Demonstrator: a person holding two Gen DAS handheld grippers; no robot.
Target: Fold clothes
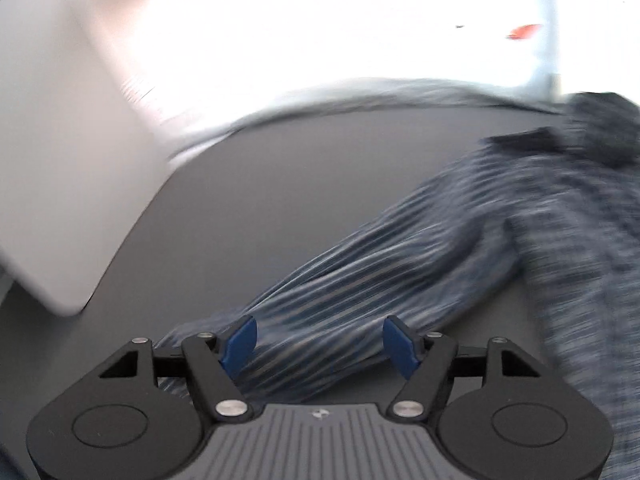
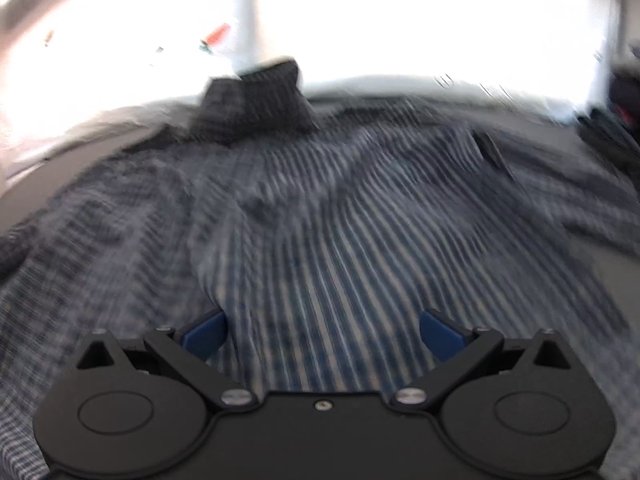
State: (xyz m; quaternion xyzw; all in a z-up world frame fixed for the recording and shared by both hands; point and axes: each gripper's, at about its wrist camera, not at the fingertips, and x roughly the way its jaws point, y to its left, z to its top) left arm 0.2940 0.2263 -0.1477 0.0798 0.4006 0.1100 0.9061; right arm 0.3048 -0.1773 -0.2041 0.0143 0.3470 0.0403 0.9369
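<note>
A: What did the left view show?
B: The left hand-held gripper (image 1: 319,344) was released over a shirt (image 1: 400,256) sleeve on the grey bench (image 1: 280,184).
A: And the right view?
B: The right hand-held gripper (image 2: 323,334) was also released, over the shirt's body; only there the collar (image 2: 256,100) showed.

Dark grey table (image 1: 304,184) with a striped shirt (image 2: 320,220) spread on it.

You are looking down at a flat, matt, dark grey tabletop. In your left wrist view a broad bare part of it runs from the middle to the left, and its far edge curves against a very bright, washed-out background. The blue-and-white striped shirt lies directly on the surface: one sleeve (image 1: 360,280) stretches diagonally from the lower centre up to the right, where it joins the body of the shirt. In your right wrist view the shirt covers most of the table, rumpled, with its darker collar (image 2: 256,100) near the far edge. Both views are blurred.
</note>
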